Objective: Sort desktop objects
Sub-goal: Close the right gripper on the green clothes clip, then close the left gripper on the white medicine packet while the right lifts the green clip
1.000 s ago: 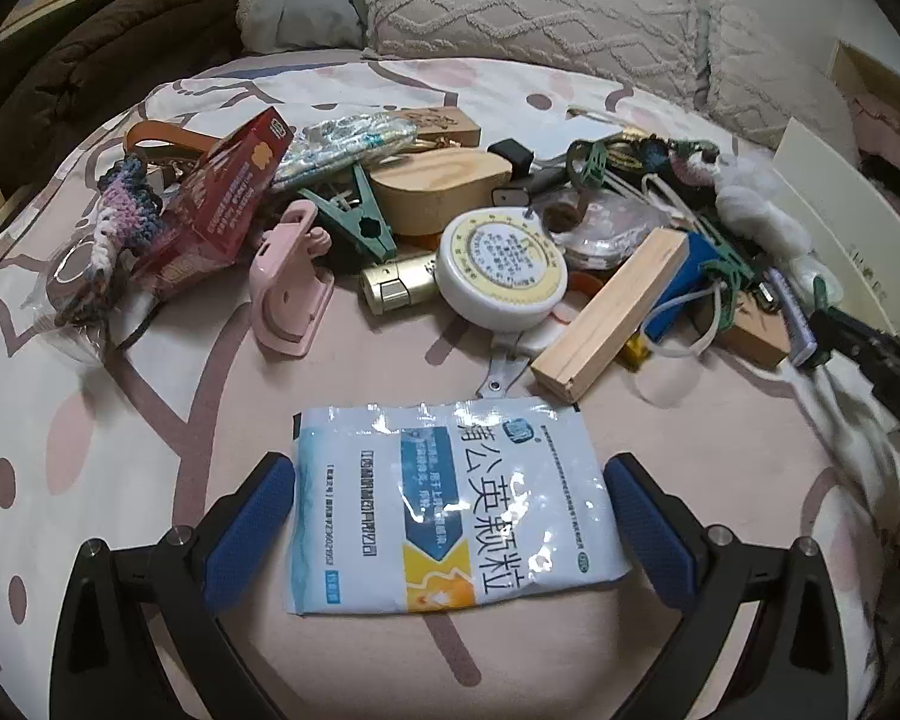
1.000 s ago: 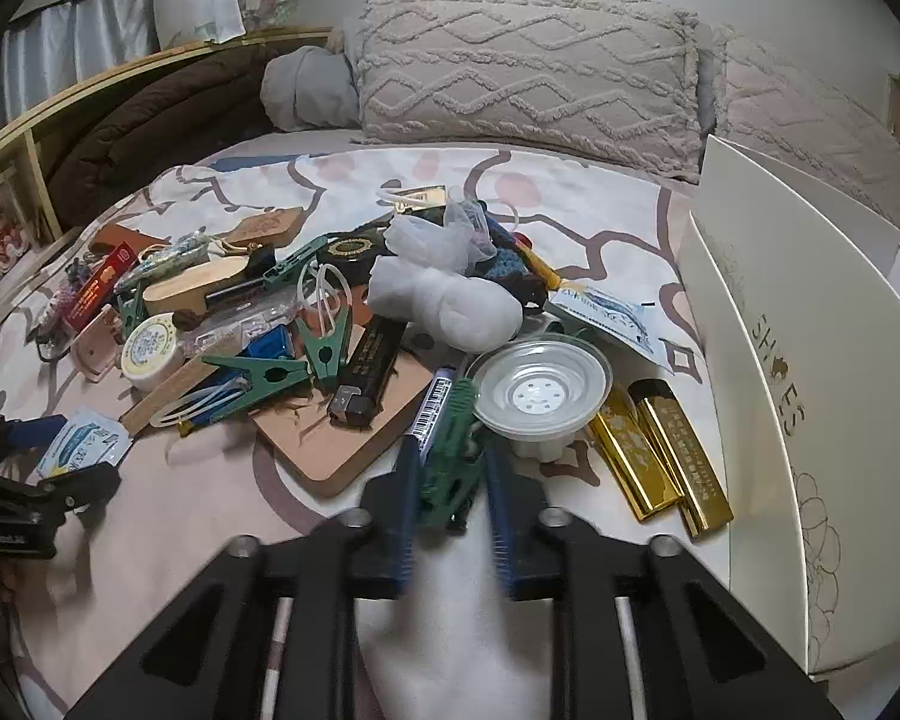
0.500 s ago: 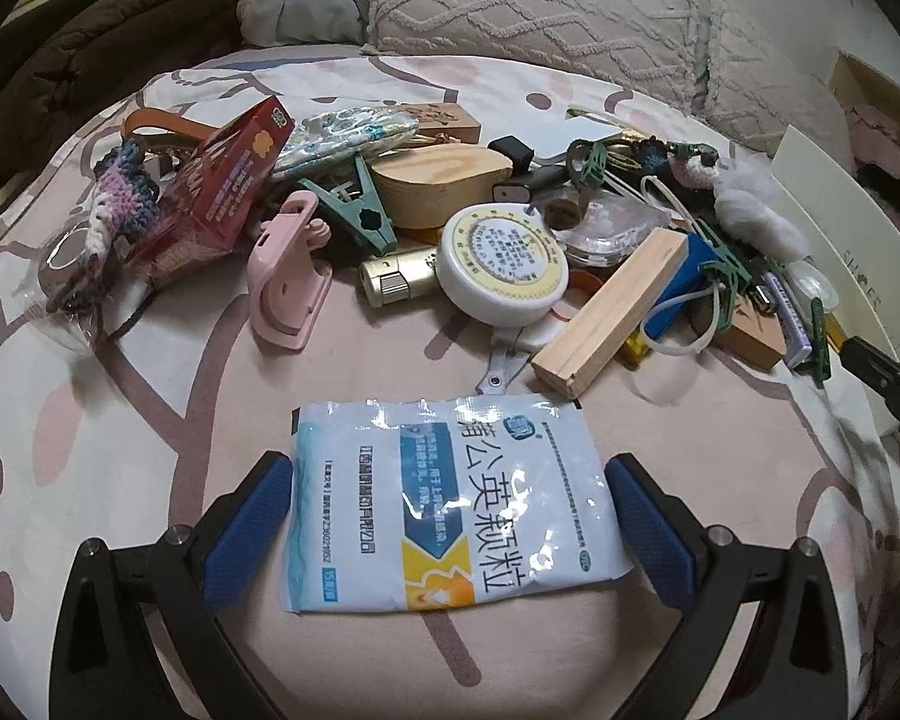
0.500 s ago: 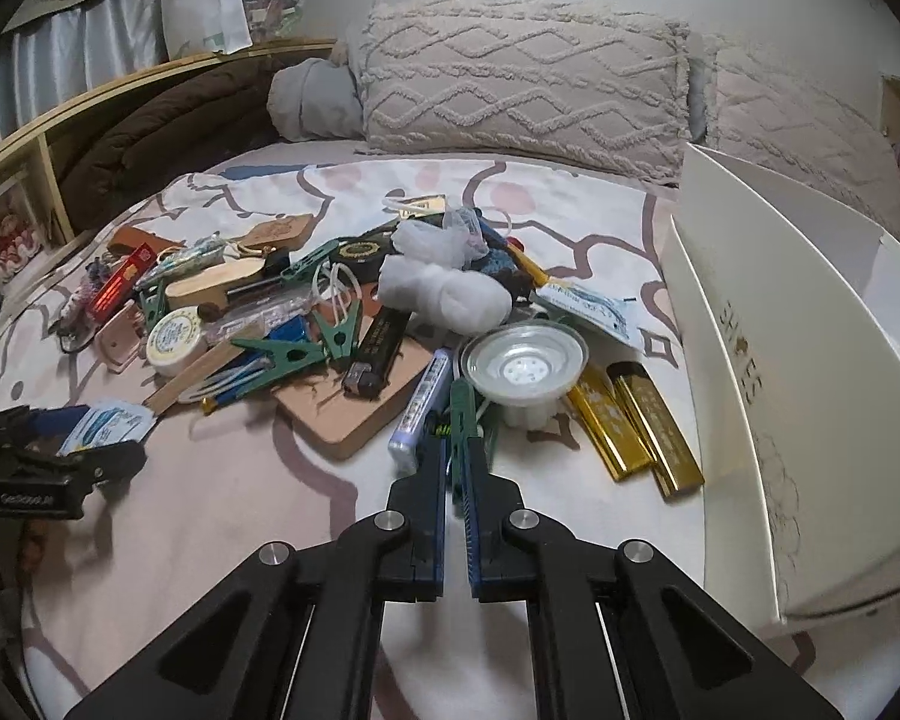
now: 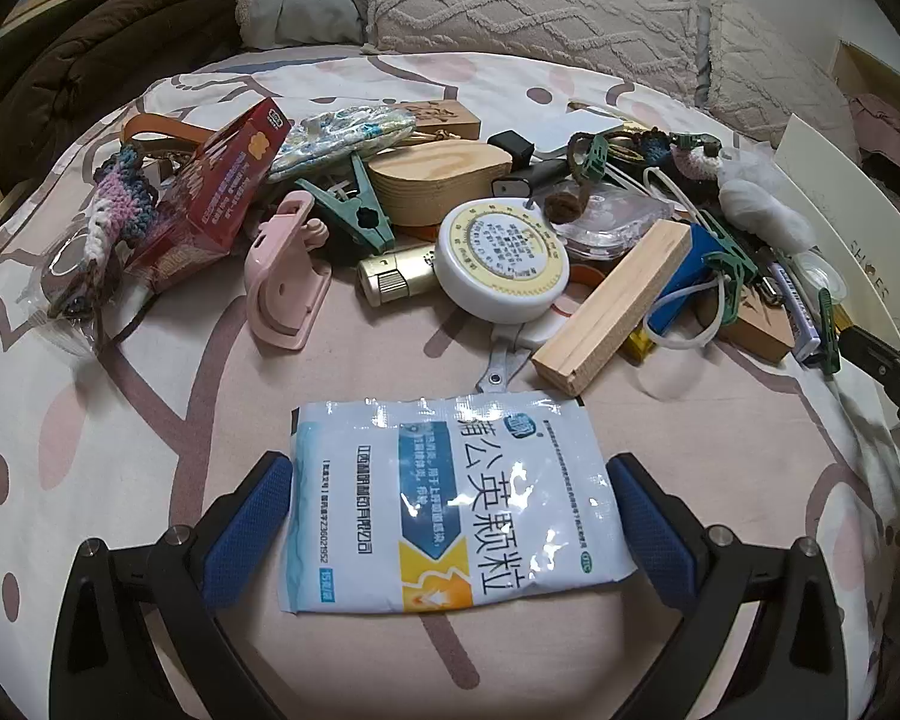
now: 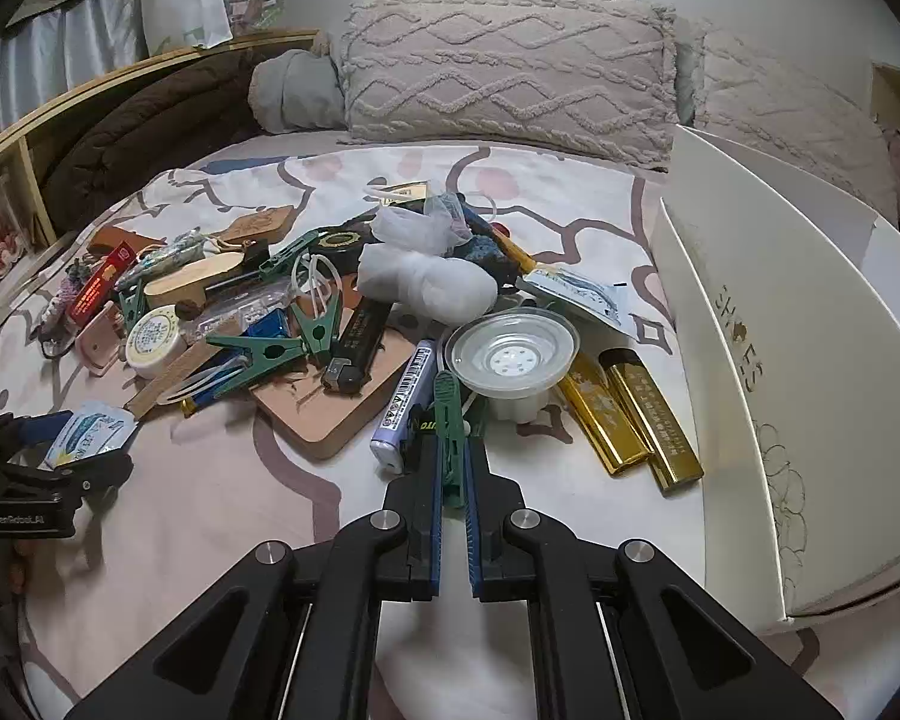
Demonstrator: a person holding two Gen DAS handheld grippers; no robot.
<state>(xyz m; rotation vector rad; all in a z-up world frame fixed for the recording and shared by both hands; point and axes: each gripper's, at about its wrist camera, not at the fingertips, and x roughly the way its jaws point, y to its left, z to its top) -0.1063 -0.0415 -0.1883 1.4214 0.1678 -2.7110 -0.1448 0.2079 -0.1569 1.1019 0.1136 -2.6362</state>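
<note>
A white and blue medicine sachet [image 5: 450,504] lies flat on the bedsheet between the open fingers of my left gripper [image 5: 450,510]; whether the pads touch it is not clear. It also shows in the right wrist view [image 6: 87,432], with the left gripper [image 6: 60,450] around it. My right gripper [image 6: 450,456] is shut on a green clothes peg [image 6: 449,426], held lifted above the sheet in front of the pile. That peg also shows in the left wrist view [image 5: 828,330] at the right edge.
A pile of small objects fills the middle: round white tin [image 5: 501,264], wooden block [image 5: 615,309], pink clip [image 5: 285,288], red box [image 5: 216,198], clear dish [image 6: 513,354], two gold lighters [image 6: 630,420], wooden board [image 6: 354,402]. A white shoe box [image 6: 780,372] stands at the right. Pillows lie behind.
My right gripper closed on the green peg and lifted it back from the pile. My left gripper stayed open around the sachet, nearly still.
</note>
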